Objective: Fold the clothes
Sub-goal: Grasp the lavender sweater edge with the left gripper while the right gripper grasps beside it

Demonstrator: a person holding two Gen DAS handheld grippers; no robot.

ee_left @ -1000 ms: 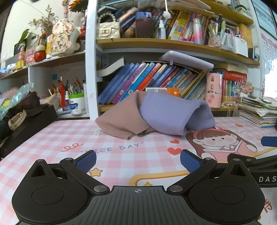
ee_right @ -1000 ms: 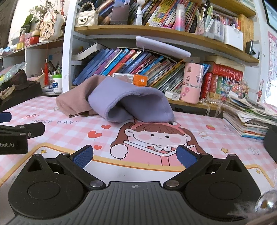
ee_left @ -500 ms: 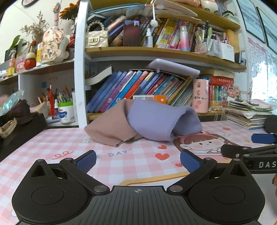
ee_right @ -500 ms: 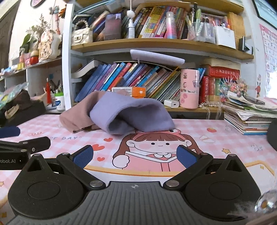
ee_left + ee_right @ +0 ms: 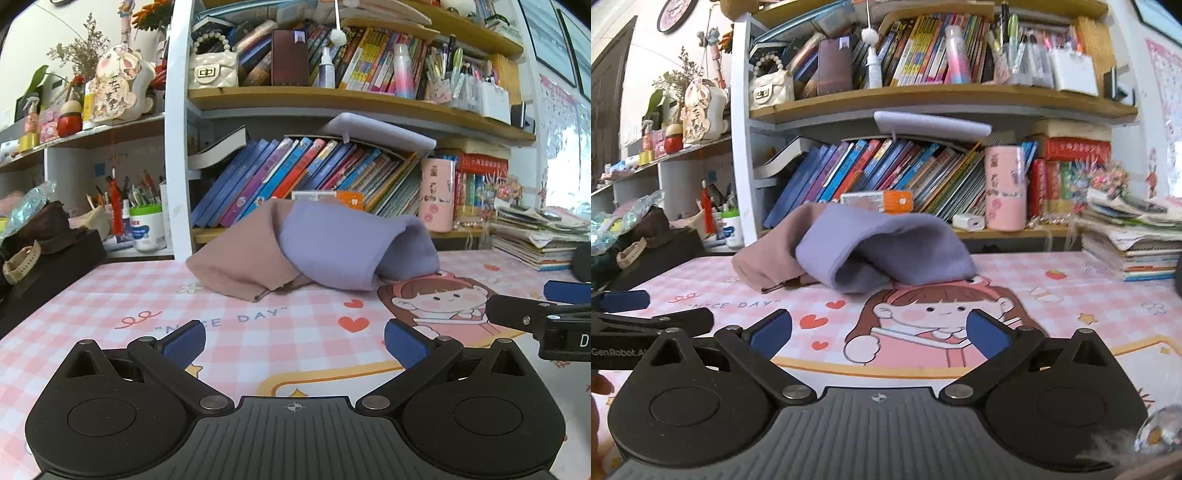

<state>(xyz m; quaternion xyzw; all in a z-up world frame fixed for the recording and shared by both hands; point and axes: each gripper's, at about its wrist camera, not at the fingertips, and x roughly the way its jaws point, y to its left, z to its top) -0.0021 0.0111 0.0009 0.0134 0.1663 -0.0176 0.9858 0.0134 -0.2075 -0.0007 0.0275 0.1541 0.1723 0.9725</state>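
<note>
Left wrist view: both grippers held low over the table, clothes heaped ahead.

On the pink checked table (image 5: pixel 92 314) the left gripper (image 5: pixel 293 338) has its jaws spread wide with nothing between them, and the right gripper (image 5: pixel 879 330) likewise stands wide apart and empty. A crumpled pile lies well ahead of both, near the bookshelf (image 5: pixel 332 99): a lavender garment (image 5: pixel 347 247) draped over and touching a dusty-pink garment (image 5: pixel 243 254), the pink one to the left. From the right wrist view, the lavender cloth sits at the head of the cartoon girl print (image 5: pixel 934 314). Stacked magazines (image 5: pixel 1134 243) rest at the table's right side.
</note>
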